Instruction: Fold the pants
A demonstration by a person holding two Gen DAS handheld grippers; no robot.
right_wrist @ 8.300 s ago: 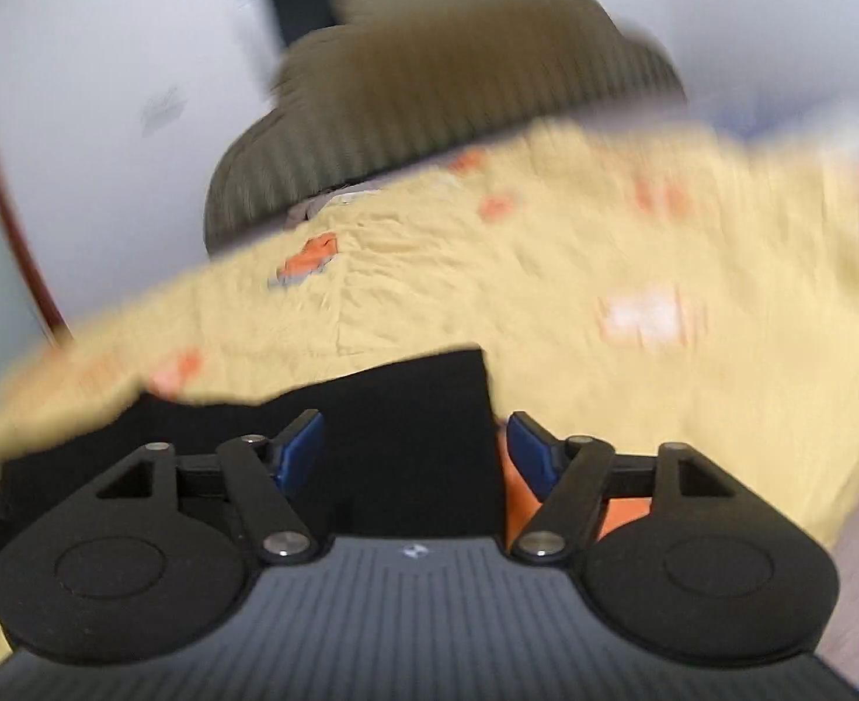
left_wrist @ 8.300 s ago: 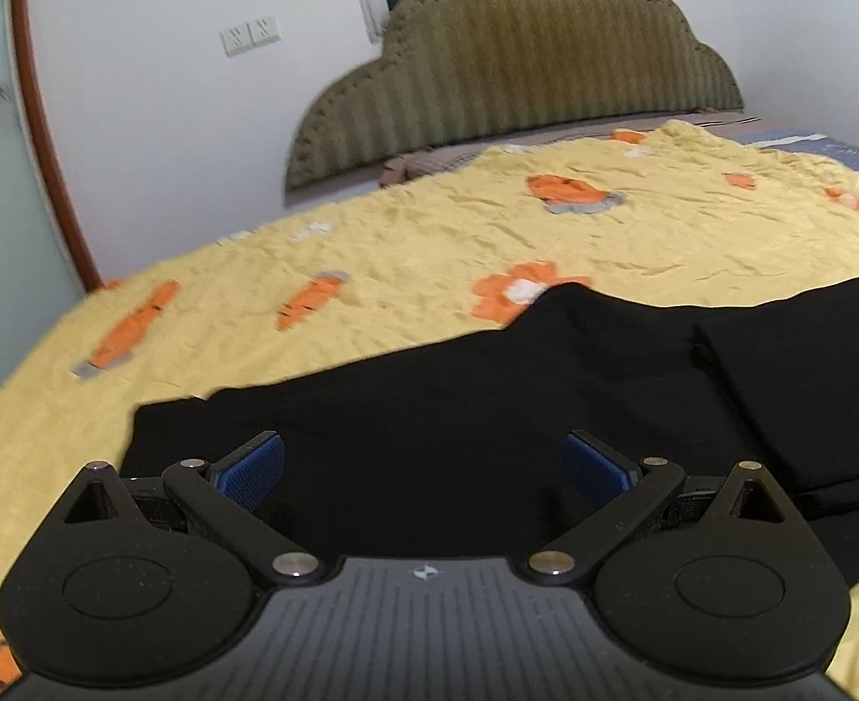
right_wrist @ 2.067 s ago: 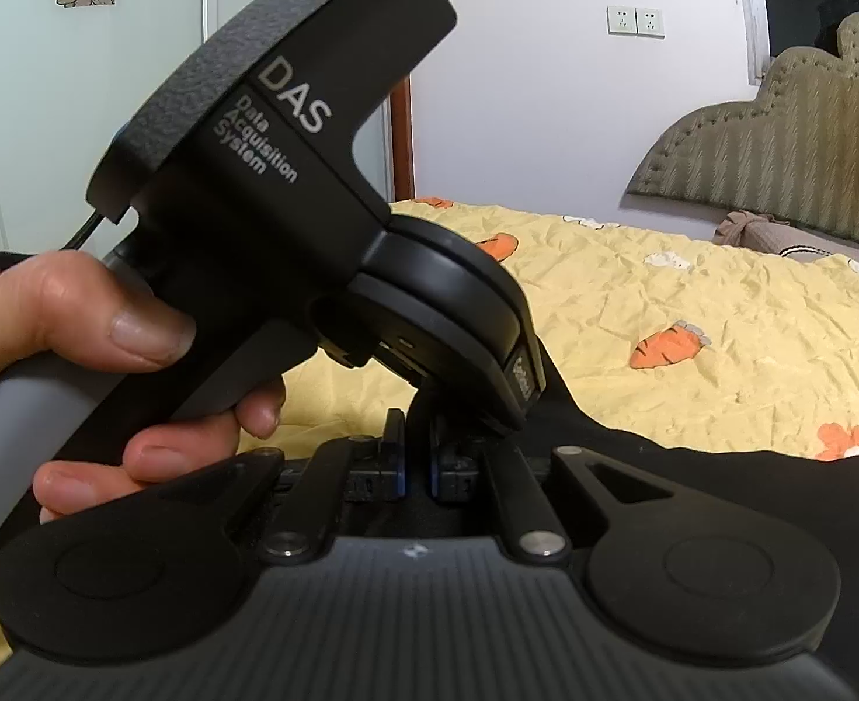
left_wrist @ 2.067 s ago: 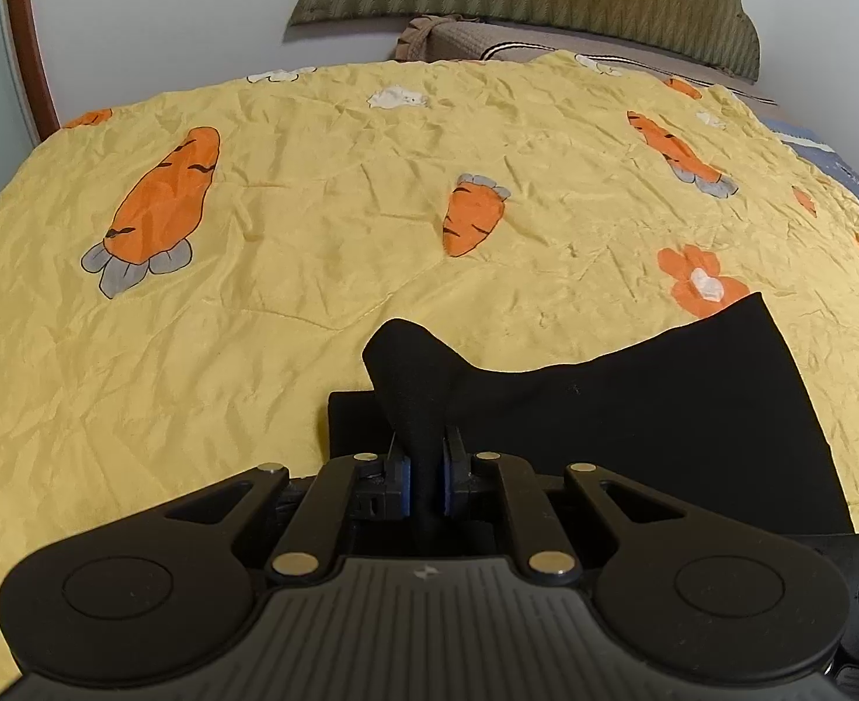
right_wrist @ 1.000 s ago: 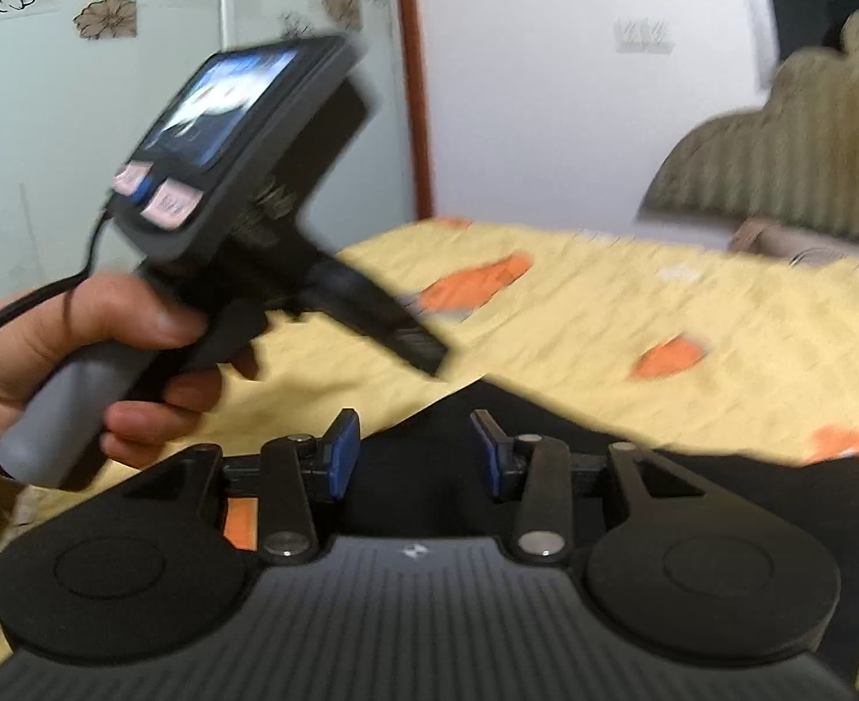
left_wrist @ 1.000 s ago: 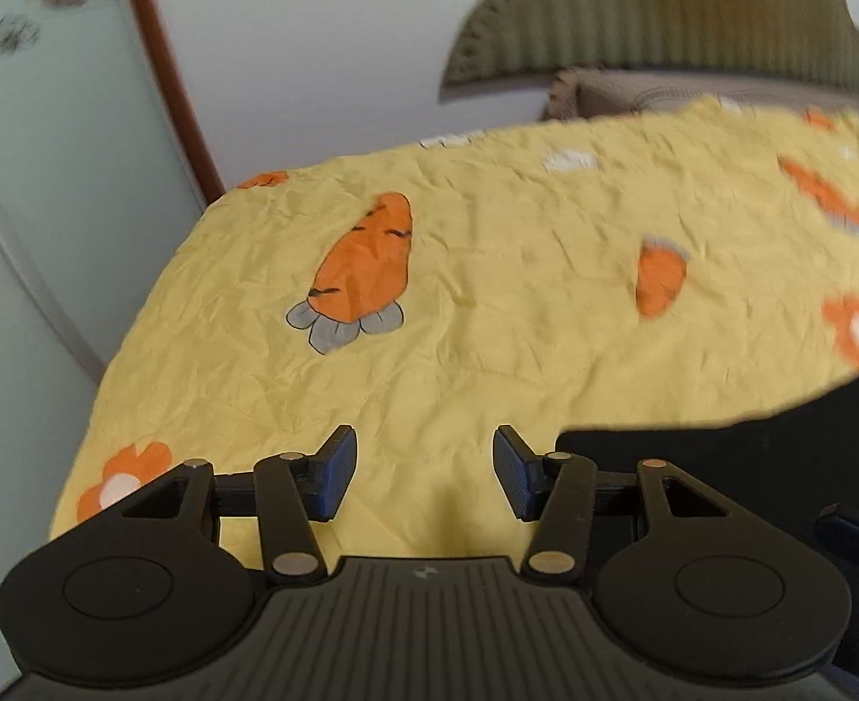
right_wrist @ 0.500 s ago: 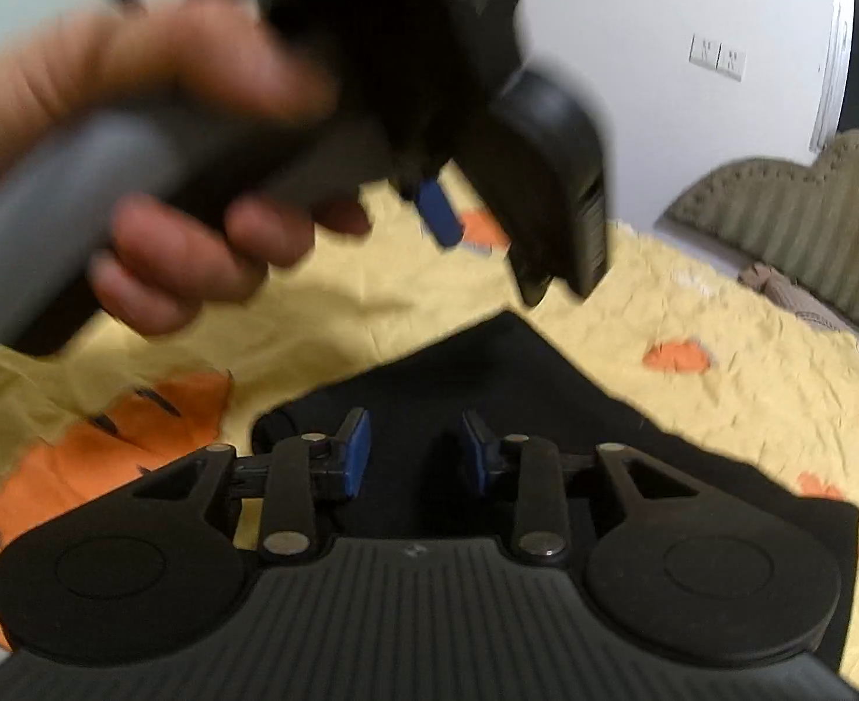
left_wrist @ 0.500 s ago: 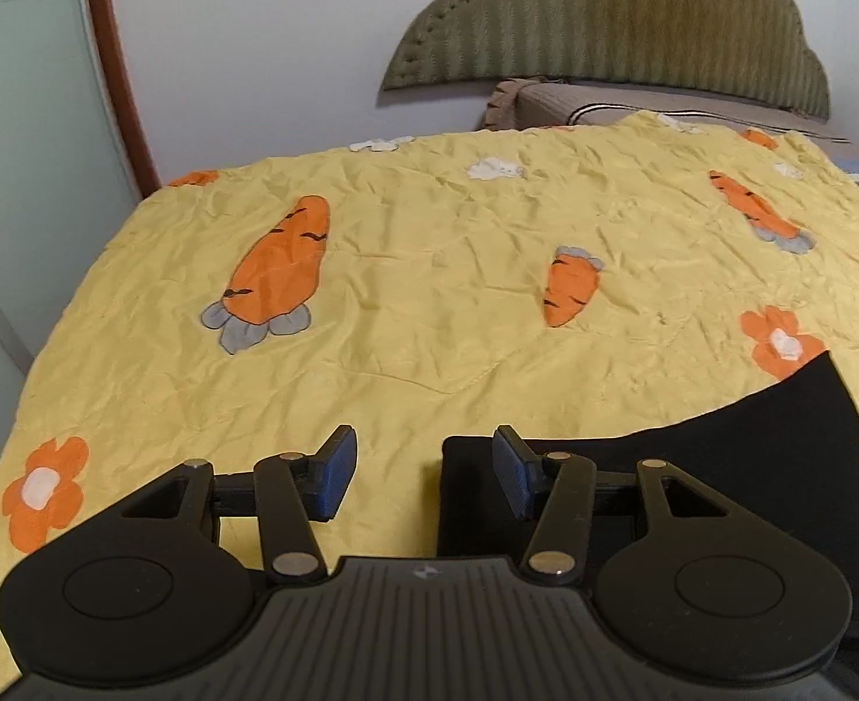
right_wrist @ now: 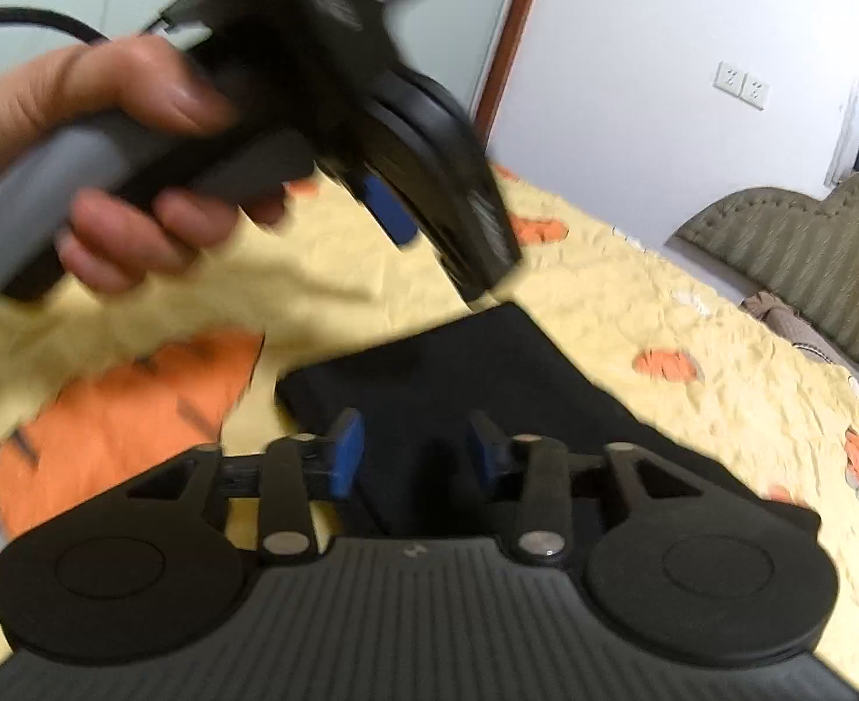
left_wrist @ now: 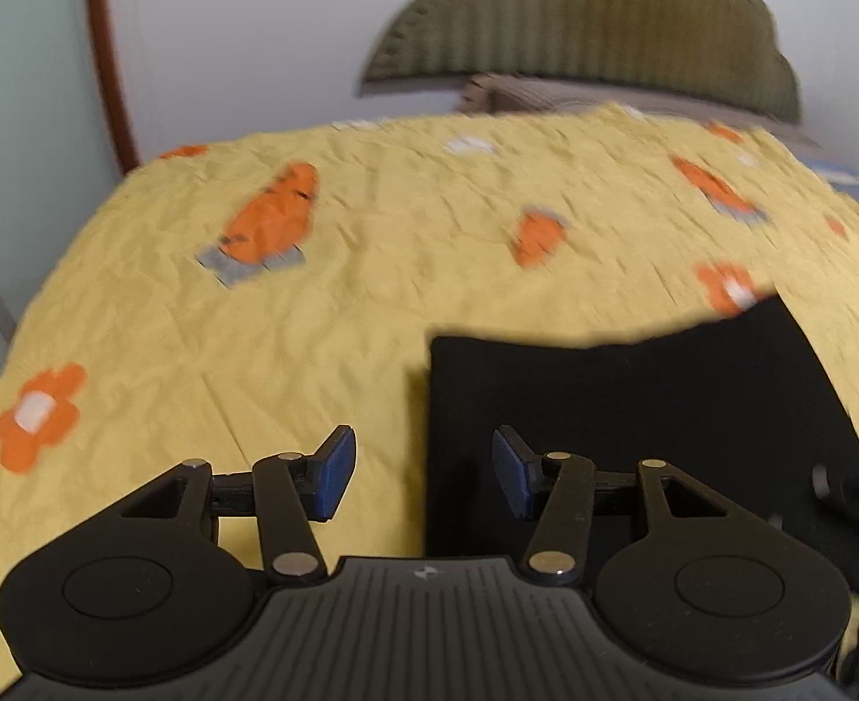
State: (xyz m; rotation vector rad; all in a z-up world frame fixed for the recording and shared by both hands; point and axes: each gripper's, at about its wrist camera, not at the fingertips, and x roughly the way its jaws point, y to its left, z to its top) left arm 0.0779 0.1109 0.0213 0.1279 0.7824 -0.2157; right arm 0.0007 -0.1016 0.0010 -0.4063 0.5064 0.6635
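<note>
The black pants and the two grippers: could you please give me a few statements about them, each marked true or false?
1. The black pants lie folded on the yellow bedspread. True.
2. The left gripper is clamped on the pants. False: its jaws are open and hold nothing.
3. The right gripper is open above the pants. True.
4. The bedspread is plain. False: it shows orange carrots and flowers.

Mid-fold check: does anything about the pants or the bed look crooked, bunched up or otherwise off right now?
Nothing stands out. The black pants lie as a flat folded block on the yellow bedspread, edges fairly straight. Both the left gripper and right gripper are open, gripping nothing. The bedspread is only wrinkled.
</note>
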